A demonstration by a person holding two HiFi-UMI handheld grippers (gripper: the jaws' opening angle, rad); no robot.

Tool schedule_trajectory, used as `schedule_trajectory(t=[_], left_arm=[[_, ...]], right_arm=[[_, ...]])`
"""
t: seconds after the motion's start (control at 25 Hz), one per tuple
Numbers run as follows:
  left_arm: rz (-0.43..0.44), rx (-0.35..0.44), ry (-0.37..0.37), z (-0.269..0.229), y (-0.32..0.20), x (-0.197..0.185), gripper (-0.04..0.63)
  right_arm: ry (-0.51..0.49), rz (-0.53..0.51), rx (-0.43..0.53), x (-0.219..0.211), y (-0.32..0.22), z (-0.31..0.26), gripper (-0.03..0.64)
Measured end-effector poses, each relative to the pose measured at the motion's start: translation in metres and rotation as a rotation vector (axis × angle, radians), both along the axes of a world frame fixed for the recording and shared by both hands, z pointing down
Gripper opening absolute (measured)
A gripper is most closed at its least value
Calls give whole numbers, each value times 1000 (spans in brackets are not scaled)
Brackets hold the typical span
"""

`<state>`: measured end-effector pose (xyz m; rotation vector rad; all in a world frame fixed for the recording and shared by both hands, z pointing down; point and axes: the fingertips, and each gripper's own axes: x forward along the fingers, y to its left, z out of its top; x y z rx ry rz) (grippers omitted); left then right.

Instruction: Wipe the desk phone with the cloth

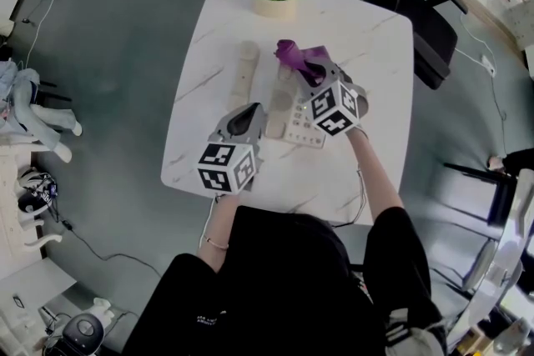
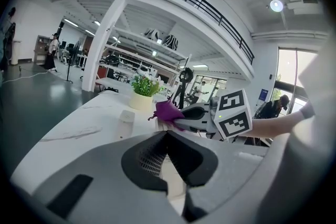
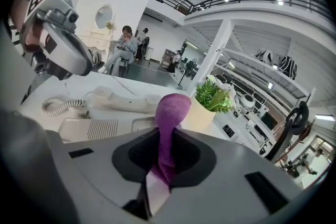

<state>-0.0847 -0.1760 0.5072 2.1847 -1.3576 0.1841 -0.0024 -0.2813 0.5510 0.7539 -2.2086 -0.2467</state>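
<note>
Ribbed purple cloth (image 3: 174, 110) pinched upright in my right gripper (image 3: 160, 162).
My left gripper (image 2: 168, 136) sits closed, empty, beside the boxy cream desk phone (image 1: 300, 131).

Nothing legible anywhere. The cubes (image 1: 227, 167) behind the jaws of the left gripper (image 1: 254, 109) and the right gripper (image 1: 309, 72) carry only black-and-white square patterns. The desk phone (image 1: 302, 129) below the right jaws has keys too small to read. Pale print on the person's shirt (image 1: 284, 279) is blurred.
</note>
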Motion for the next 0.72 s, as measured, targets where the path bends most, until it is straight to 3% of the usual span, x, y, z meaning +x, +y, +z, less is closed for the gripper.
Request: schedule_trajectory(t=[0.72], left_arm=[[6,-13,-9,5,10,3,-3]], right_arm=[[-5,-27,-49,-2,22,8,37]])
